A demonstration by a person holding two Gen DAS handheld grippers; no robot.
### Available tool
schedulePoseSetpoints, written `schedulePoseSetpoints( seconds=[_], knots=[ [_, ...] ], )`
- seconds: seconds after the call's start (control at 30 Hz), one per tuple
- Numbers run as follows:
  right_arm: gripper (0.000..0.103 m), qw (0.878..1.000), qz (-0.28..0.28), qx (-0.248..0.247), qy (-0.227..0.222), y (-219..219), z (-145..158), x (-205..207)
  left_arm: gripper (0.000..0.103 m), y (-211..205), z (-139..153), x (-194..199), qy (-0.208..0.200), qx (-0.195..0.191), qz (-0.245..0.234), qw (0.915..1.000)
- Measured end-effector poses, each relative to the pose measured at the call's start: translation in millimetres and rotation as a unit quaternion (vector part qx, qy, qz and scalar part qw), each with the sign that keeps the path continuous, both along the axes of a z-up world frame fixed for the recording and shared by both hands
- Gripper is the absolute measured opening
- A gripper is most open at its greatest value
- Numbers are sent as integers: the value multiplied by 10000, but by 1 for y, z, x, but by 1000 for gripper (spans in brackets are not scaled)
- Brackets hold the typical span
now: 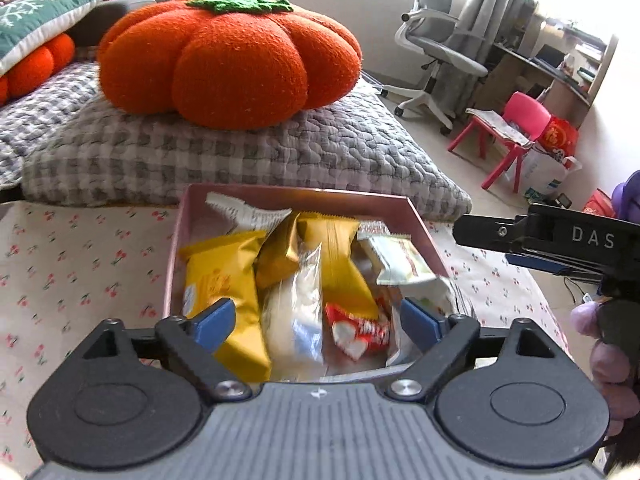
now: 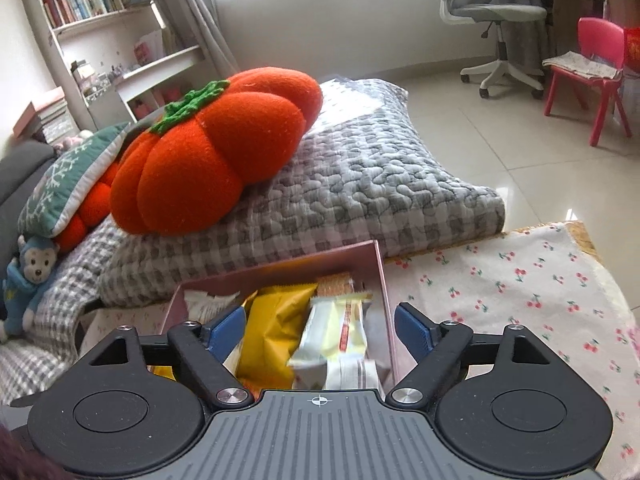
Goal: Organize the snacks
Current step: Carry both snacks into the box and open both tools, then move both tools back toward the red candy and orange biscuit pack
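Observation:
A pink box [image 1: 178, 240] on a cherry-print cloth holds several wrapped snacks: yellow packets [image 1: 228, 280], a clear white packet [image 1: 296, 316], a red-and-white candy [image 1: 356, 330] and a pale green bar [image 1: 400, 260]. My left gripper [image 1: 320, 320] is open and empty, its blue pads [image 1: 214, 322] above the box's near end. My right gripper [image 2: 320, 330] is open and empty over the same box [image 2: 382, 276], above a yellow packet [image 2: 276, 332] and a pale bar [image 2: 336, 336]. The right gripper also shows in the left wrist view [image 1: 560, 240].
The cherry-print cloth [image 1: 80, 272] surrounds the box. Behind it is a grey quilted cushion [image 1: 240, 152] with an orange pumpkin pillow [image 1: 228, 60]. On the tiled floor to the right stand an office chair [image 1: 436, 40] and a pink child's chair [image 1: 516, 128].

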State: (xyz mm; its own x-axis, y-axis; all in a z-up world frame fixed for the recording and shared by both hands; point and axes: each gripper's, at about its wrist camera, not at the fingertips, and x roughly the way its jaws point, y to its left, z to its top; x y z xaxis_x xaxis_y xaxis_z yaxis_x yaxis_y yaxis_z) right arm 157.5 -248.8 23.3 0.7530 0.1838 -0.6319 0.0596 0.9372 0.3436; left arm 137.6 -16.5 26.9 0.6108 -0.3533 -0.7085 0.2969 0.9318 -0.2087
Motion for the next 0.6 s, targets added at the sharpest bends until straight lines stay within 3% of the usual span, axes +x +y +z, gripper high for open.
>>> schedulePoseSetpoints(
  seconds=[0.4,0.6],
  knots=[
    [94,9985,299,-453,73,28,7,-56,102,26,6,-42,-56,381,248,9989],
    [97,9978,378,-539,46,35,1,-76,102,37,-3,-61,-271,754,290,9964]
  ],
)
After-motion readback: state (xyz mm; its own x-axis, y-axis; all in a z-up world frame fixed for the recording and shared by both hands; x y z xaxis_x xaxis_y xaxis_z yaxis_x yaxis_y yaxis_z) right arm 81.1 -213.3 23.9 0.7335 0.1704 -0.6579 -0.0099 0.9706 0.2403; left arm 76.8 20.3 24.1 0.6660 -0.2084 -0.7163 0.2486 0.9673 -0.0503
